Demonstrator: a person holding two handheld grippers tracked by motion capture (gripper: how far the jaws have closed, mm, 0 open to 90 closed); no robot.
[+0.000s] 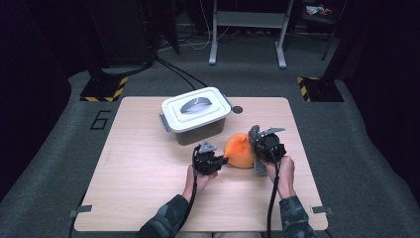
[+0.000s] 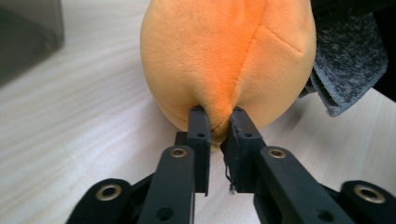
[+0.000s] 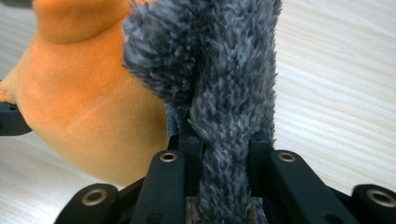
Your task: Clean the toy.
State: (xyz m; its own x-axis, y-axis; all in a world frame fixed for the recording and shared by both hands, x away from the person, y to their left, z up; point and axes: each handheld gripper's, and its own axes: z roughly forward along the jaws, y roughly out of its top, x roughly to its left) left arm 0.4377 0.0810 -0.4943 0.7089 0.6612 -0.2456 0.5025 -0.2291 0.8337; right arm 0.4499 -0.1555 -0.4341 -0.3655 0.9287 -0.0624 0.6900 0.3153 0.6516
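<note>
While both fingers pinch, orange plush [image 1: 239, 150] between, grey part [image 3: 224, 93] probably its tail

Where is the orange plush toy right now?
In the high view the orange plush toy sits right of the table's centre, just in front of the lidded white box, pinched between the left hand-held gripper and the right hand-held gripper.

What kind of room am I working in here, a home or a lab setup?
Most likely a lab or recording studio: a lone wooden table stands on grey carpet between dark curtains, with hazard-striped stand bases, loose floor cables and a number 6 marked on the floor.
</note>
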